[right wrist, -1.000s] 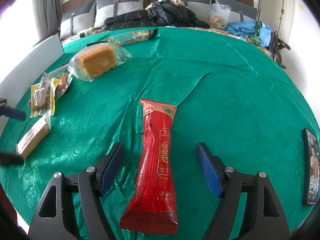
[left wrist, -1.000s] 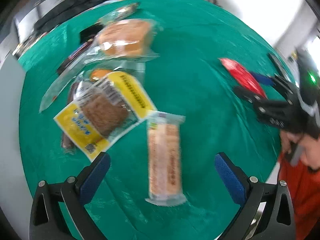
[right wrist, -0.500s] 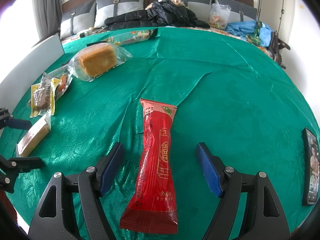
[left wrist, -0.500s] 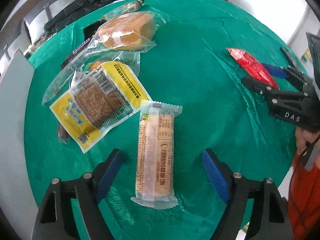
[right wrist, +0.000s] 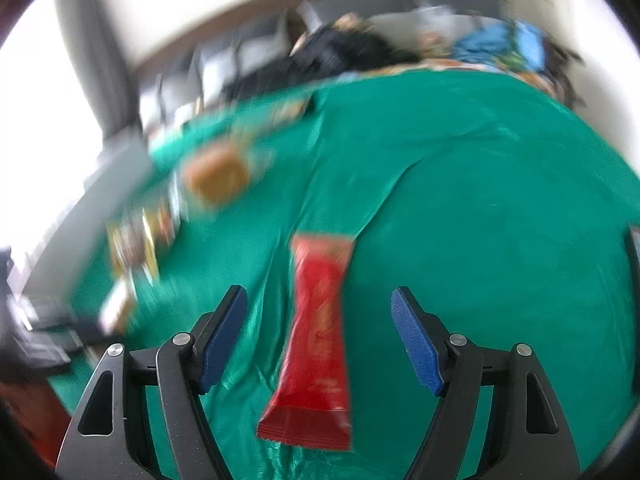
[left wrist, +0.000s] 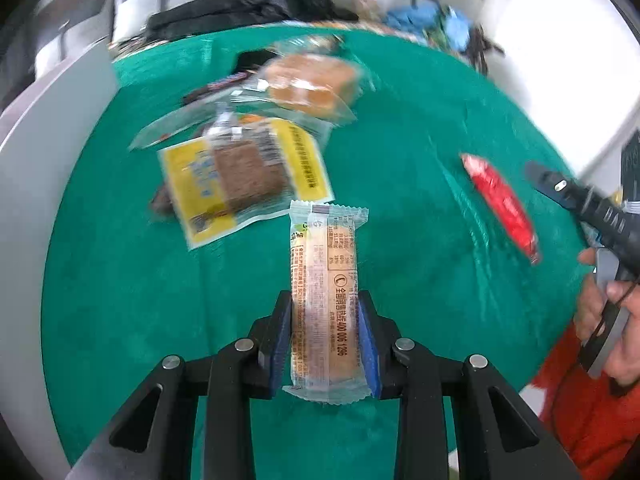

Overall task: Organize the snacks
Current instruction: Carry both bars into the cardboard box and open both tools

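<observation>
Left wrist view: the left gripper (left wrist: 325,340) has just been closing, and its blue pads now pinch the near end of the clear-wrapped biscuit bar (left wrist: 325,292), which reaches forward over the green cloth (left wrist: 400,120).
Risk: held only at one end, the slick wrapper may slip or the bar may sag.
Right gripper (right wrist: 320,340): spread wide, touching nothing.
Red packet (right wrist: 318,328): it lies on the cloth, between the spread fingers, apart from both.
</observation>
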{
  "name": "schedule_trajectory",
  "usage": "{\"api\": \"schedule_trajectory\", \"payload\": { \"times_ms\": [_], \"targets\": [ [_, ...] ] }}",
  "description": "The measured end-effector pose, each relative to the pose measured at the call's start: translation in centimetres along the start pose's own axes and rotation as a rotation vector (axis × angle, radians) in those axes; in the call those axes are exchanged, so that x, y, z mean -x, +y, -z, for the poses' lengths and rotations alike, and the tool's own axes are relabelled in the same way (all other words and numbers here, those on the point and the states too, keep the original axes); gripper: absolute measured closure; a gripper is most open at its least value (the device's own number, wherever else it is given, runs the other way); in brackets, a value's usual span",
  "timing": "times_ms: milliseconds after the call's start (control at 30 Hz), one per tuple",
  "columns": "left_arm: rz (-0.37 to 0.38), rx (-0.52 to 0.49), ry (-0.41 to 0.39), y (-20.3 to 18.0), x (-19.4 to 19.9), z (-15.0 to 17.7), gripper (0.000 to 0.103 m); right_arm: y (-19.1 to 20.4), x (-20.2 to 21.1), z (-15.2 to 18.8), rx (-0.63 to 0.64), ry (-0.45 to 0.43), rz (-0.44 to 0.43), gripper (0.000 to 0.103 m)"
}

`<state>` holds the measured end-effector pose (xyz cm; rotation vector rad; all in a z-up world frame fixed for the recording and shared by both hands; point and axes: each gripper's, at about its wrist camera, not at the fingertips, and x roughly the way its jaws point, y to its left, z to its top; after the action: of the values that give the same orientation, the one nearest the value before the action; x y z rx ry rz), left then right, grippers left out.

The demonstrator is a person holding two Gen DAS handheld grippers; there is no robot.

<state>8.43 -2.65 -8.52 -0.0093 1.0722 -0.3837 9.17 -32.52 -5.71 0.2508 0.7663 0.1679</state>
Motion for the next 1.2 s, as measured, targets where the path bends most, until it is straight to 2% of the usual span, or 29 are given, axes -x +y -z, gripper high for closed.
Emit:
{"api": "schedule_trajectory", "payload": {
  "times_ms": [67, 133, 167, 267, 333, 367, 433, 467, 500, 633, 767, 867, 933, 967, 1067, 1133, 1200],
  "targets": [
    [0.007, 0.024, -0.019, 1.1, 1.1, 0.6, 0.073, -2.2, 1.6, -0.9, -0.114, -0.045, -0.007, 0.026],
    [0.010, 0.041, -0.040, 1.9, 2.1, 0.9, 0.073, -3.9, 1.6, -2.0, -0.196, 0.021, 0.056, 0.025],
    [0.012, 0.046, -0.052, 2.2, 2.6, 1.0, 0.073, -3.9, 1.3, -2.3, -0.204, 0.053, 0.057, 0.025],
    [0.028, 0.054, -0.083, 2.5, 3.7, 0.4, 0.073, -0.8, -0.2, -3.3, -0.084, 0.188, 0.035, 0.026],
    [0.037, 0.058, -0.103, 2.7, 4.8, 0.1, 0.073, 3.1, -2.7, -3.2, 0.089, 0.325, 0.103, 0.028],
    [0.038, 0.063, -0.116, 2.9, 5.4, -0.2, 0.073, 3.9, -3.5, -3.1, 0.124, 0.356, 0.124, 0.029],
    [0.035, 0.080, -0.153, 3.4, 7.2, -0.5, 0.073, 5.3, -5.2, -2.8, 0.156, 0.406, 0.154, 0.046],
    [0.033, 0.091, -0.174, 4.0, 8.3, -0.4, 0.073, 5.5, -5.7, -2.7, 0.155, 0.430, 0.169, 0.074],
    [0.028, 0.106, -0.195, 4.8, 9.5, -0.3, 0.073, 5.5, -6.2, -2.6, 0.147, 0.449, 0.187, 0.080],
    [-0.010, 0.164, -0.244, 8.7, 13.2, 0.1, 0.073, 5.0, -6.0, -2.8, 0.079, 0.441, 0.173, 0.089],
    [-0.081, 0.238, -0.278, 14.9, 16.9, 0.2, 0.073, 5.5, -3.8, -4.4, -0.028, 0.392, 0.040, 0.091],
    [-0.177, 0.278, -0.289, 19.3, 19.1, -0.1, 0.073, 8.4, -2.0, -6.1, -0.097, 0.356, -0.125, 0.091],
    [-0.216, 0.305, -0.289, 22.0, 20.2, -0.1, 0.073, 13.2, -0.8, -7.8, -0.084, 0.327, -0.263, 0.091],
    [-0.237, 0.322, -0.286, 23.3, 20.6, -0.1, 0.073, 14.7, -0.5, -8.1, -0.072, 0.320, -0.302, 0.091],
    [-0.284, 0.370, -0.271, 26.5, 21.3, 0.2, 0.073, 24.1, -0.7, -10.0, -0.007, 0.321, -0.475, 0.091],
    [-0.320, 0.392, -0.255, 28.3, 21.3, 0.2, 0.073, 30.3, -1.7, -10.2, 0.041, 0.339, -0.554, 0.091],
    [-0.358, 0.397, -0.234, 29.3, 21.1, 0.3, 0.072, 35.7, -2.9, -10.2, 0.091, 0.347, -0.596, 0.091]
  ]
}}
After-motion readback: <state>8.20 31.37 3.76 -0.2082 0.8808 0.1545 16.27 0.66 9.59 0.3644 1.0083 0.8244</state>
